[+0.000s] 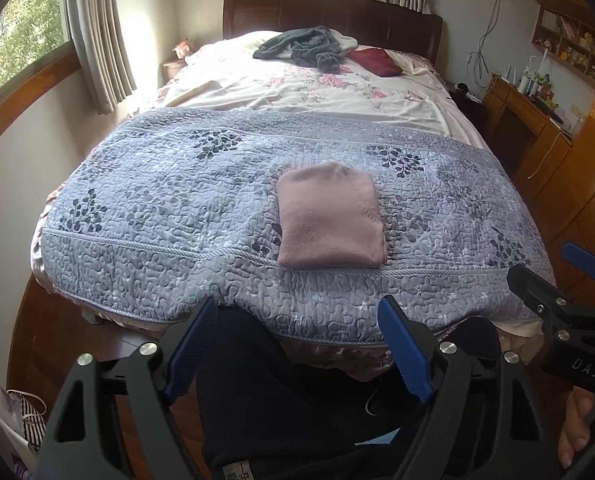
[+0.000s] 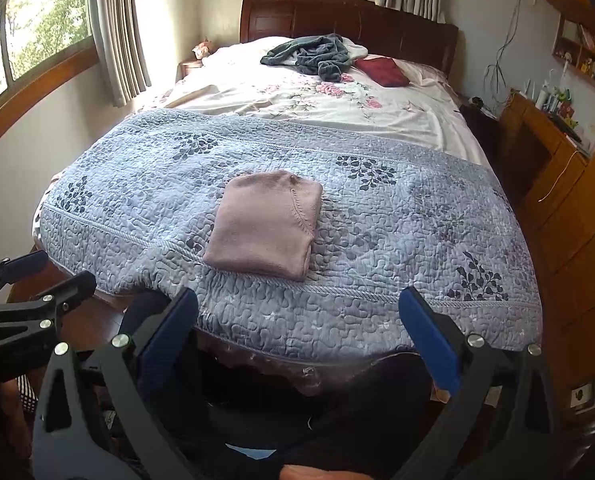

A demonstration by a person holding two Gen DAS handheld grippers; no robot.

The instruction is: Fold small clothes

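**At the foot of the bed, a folded top and two idle grippers**

On the blue quilt (image 1: 157,208) that covers the near half of the bed, a pink top (image 1: 329,220) lies folded into a compact square, flat and a little right of the middle, its near edge close to the corded seam that runs across the quilt. Both grippers hang back over the bed's foot, well apart from it: the left gripper (image 1: 301,344) has its blue-padded fingers spread wide with nothing between them, and the right gripper (image 2: 301,344) is spread just as wide and just as empty. Each shows at the edge of the other's view.

Nothing stands between the grippers and the top — only bare quilt, which hangs over the bed's near edge above the person's dark-clothed legs (image 1: 281,400). Open quilt surrounds the top on every side.

Farther up, on the floral sheet (image 1: 317,92), a crumpled grey-green garment (image 1: 305,48) lies by the dark wooden headboard (image 1: 329,8), with a dark red cloth (image 1: 373,60) just to its right — both well apart from the pink top. Curtained windows (image 1: 17,40) line the left wall; a wooden desk (image 1: 525,120) and wall shelves crowd the right side of the bed.
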